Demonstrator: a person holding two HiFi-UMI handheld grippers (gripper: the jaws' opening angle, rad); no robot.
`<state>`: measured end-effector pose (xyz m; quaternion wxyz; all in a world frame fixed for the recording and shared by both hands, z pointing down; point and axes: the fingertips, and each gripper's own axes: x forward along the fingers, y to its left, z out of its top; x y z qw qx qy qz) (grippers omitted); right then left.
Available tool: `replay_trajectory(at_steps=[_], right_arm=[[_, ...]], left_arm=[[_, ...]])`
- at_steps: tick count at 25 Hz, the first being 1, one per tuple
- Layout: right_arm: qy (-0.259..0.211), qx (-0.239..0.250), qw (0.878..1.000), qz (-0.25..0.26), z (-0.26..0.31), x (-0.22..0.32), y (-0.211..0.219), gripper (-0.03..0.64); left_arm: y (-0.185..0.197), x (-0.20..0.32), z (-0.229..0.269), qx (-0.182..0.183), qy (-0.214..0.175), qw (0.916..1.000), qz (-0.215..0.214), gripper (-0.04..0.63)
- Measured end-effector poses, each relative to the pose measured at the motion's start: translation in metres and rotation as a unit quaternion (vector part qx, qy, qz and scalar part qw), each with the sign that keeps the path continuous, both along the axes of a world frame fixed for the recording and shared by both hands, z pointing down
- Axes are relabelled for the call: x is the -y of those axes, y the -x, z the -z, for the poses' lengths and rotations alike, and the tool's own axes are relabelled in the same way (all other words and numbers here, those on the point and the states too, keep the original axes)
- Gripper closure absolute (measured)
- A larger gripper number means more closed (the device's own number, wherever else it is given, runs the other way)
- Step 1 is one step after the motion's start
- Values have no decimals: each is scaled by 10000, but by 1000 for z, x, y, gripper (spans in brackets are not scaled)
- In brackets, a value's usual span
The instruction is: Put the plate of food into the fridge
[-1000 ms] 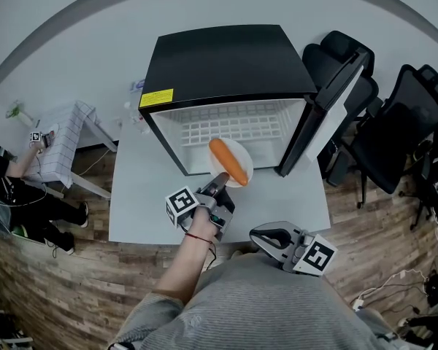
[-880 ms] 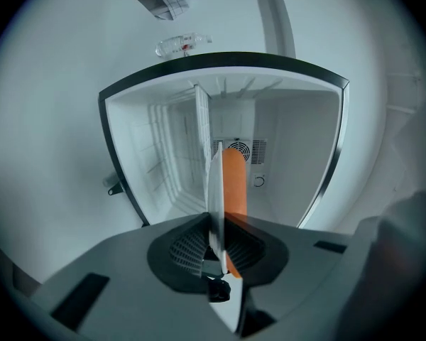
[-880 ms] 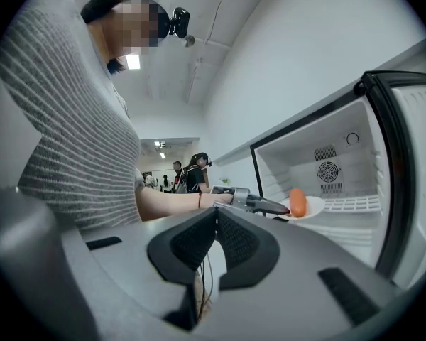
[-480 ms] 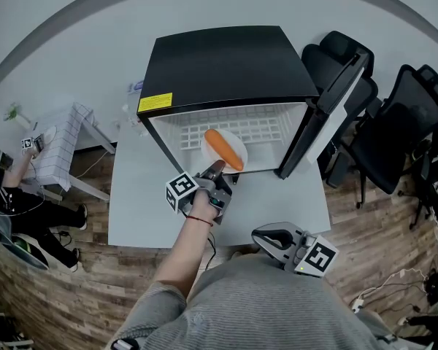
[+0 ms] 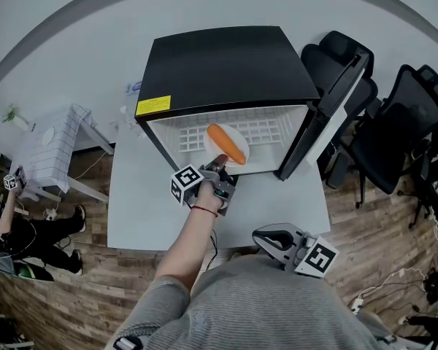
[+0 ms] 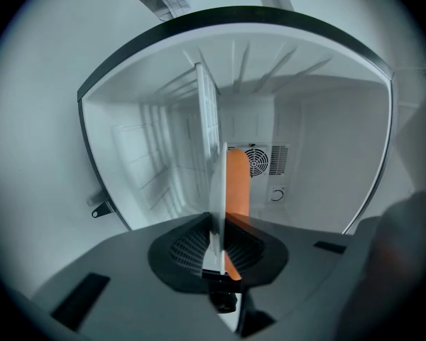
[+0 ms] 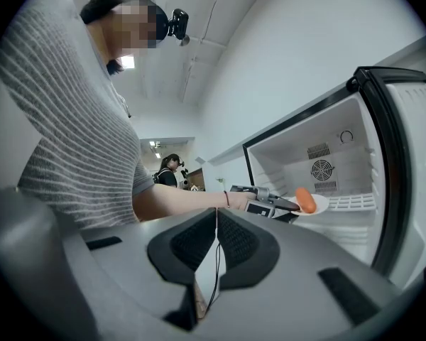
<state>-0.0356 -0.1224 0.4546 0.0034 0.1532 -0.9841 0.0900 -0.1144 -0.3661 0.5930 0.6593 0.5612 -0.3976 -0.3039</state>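
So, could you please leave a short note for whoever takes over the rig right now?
Left hand-held gripper: shut on the plate, orange food on it, at the mouth of the open fridge, over the wire shelf.
Right hand-held gripper: shut, empty, near the person's torso.
Done: door open, plate brought to the fridge.
Left: set the plate on the shelf, release, withdraw, close the door.

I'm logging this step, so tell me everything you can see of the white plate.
The plate is small, round and white, like ceramic. It is held about level just inside the open fridge, over the wire shelf, its near rim pinched between the fingers of the left gripper. A long orange food lies on it.
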Motion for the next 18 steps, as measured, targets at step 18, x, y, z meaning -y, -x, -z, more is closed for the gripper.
replay_trajectory(at_steps=[18], right_arm=[[264, -471, 9985, 10, -47, 78, 18, 603]], left_arm=[[-1, 32, -1, -42, 1, 9998, 193, 543]])
